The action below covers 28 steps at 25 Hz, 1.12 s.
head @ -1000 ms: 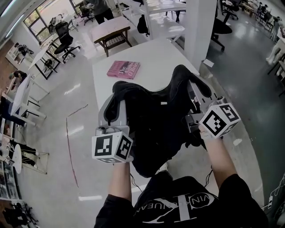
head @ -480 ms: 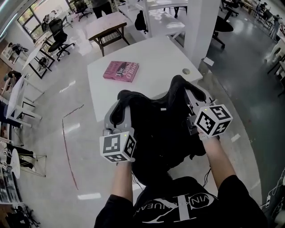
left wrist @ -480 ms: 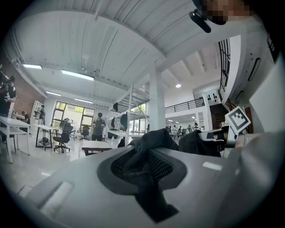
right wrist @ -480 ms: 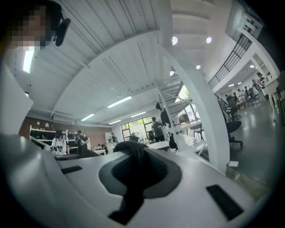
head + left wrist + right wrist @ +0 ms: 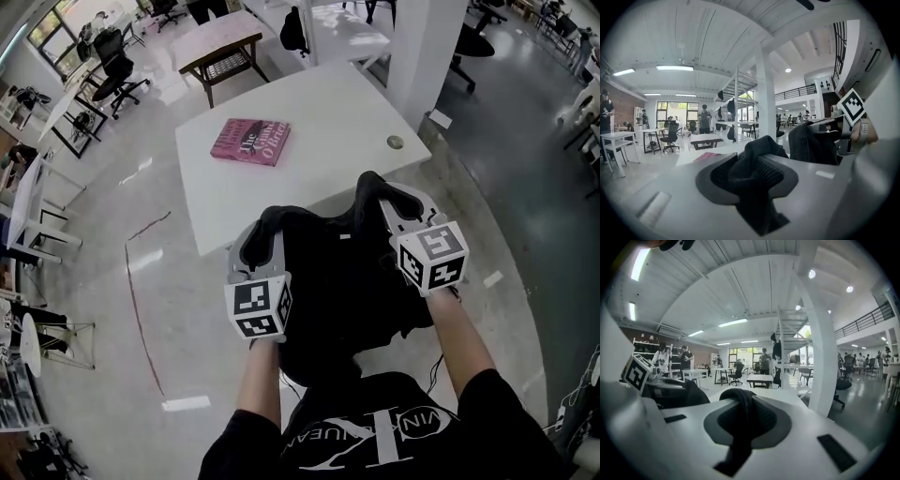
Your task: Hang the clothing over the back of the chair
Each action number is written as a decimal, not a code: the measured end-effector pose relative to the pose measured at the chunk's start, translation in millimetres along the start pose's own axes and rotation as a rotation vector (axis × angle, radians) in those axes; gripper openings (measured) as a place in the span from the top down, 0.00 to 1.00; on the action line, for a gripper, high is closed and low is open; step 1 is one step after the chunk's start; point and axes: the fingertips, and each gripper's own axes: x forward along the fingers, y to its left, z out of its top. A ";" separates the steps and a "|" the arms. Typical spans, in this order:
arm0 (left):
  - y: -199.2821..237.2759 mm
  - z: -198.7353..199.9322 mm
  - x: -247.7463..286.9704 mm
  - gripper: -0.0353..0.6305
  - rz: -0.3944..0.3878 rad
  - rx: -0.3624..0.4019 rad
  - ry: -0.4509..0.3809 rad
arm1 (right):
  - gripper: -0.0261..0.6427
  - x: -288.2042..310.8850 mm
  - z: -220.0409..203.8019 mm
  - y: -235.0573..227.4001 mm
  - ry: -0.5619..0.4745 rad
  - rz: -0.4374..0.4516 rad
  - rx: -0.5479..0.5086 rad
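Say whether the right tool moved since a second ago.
Yes. Against the white table, the right tool has drawn back toward the person: its tip overlapped the tabletop earlier and now sits short of the near edge.

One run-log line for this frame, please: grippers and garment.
left gripper: jaws have just been opening, black garment between them | right gripper: shut on black garment | black garment: spread between both grippers

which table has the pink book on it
The big white table, the nearest one: the pink book lies flat near its left edge. The smaller dark-legged table behind it shows no book.
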 end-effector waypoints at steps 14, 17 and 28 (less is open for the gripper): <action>30.8 -57.0 3.4 0.58 0.012 -0.141 0.162 | 0.92 29.2 -42.2 -2.7 0.126 -0.023 0.025; 29.7 -74.5 2.0 0.58 0.012 -0.153 0.203 | 0.92 32.6 -52.2 -2.7 0.154 -0.028 0.030; 44.2 -88.3 -7.1 0.58 0.050 -0.228 0.161 | 0.92 48.2 -109.9 16.4 0.350 0.035 -0.048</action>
